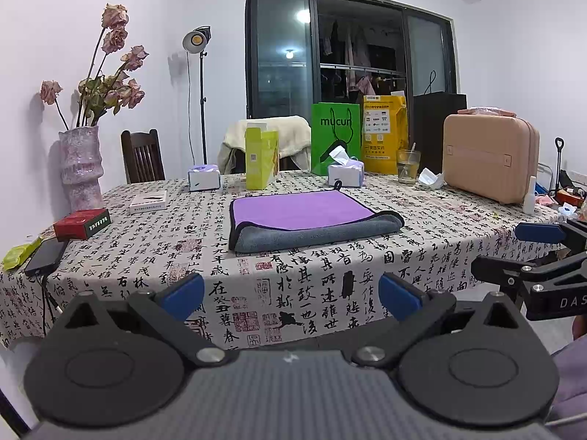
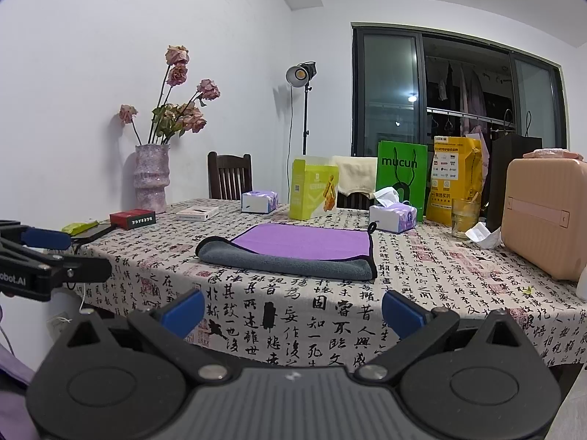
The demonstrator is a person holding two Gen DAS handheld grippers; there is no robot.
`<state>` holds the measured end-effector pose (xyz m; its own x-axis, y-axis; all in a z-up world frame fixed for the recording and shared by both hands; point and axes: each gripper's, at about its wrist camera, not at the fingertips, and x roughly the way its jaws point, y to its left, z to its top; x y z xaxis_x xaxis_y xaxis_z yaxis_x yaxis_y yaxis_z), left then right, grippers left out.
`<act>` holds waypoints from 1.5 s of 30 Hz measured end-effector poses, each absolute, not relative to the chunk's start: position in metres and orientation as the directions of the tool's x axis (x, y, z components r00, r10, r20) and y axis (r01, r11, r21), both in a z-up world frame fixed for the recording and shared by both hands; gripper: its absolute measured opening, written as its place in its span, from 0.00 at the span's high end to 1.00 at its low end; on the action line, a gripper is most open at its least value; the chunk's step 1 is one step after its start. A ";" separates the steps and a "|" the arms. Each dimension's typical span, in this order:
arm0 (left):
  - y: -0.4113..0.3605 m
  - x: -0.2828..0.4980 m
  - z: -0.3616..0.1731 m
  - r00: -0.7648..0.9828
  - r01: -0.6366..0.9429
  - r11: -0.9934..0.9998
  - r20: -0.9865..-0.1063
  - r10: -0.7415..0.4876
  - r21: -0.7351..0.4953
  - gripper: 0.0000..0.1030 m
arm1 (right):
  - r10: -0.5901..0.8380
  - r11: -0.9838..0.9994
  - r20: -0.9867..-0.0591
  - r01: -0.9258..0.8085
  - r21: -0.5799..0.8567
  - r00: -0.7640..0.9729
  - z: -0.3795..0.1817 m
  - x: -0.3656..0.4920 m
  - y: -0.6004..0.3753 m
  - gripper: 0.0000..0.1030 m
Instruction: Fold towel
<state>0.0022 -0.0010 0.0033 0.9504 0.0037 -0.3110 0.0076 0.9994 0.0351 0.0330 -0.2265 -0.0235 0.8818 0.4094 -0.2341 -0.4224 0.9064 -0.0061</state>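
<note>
- My left gripper point(image 1: 291, 295) hangs off the near table edge, fingers wide apart, nothing between them. Held back so I get a full look at the cloth before going in.
- My right gripper point(image 2: 293, 310): same deal, fingers spread, empty, also short of the table point(image 2: 367, 315). From the left cam it shows at the right edge, just beside the other.
- The towel point(image 1: 304, 220) lies mid-table on the calligraphy-print cloth, well apart from both grippers. Purple face up, grey underside rolled over along the near edge, black trim round it. Small hang loop at the far corner.
- Judgement: looks already folded at least once, since grey side wraps over the front w/ a thick rolled lip. Could be done or one fold left; can't tell from here.
- If another fold is due, I'd take the near corners, one per gripper, and carry them to the far edge.
- Clutter sits behind: tissue box point(image 1: 345, 172), yellow-green carton point(image 1: 261, 159), glass point(image 1: 408, 166), pink case point(image 1: 489, 159). Towel has bare cloth on all sides, prob. so folding won't knock stuff.
- Risk: the glass, if I swing wide on the right.
</note>
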 end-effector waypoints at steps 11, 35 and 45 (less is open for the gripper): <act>-0.001 0.002 0.002 0.950 0.009 0.999 -0.313 0.003 0.037 0.00 | 0.410 0.906 -0.236 -0.423 -0.005 0.881 -0.023 0.033 -0.226 0.00; -0.004 0.004 -0.001 0.946 0.011 0.999 -0.324 0.002 0.038 0.00 | 0.410 0.906 -0.240 -0.423 -0.002 0.880 -0.024 0.034 -0.225 0.00; -0.005 0.003 0.002 0.951 0.019 0.998 -0.308 -0.002 0.052 0.00 | 0.403 0.911 -0.231 -0.412 0.008 0.886 -0.023 0.034 -0.225 0.00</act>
<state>0.0033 -0.0050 0.0016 0.9514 -0.0017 -0.3078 0.0186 0.9985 0.0521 0.0337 -0.2252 -0.0228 0.8858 0.4027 -0.2309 -0.4122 0.9111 0.0077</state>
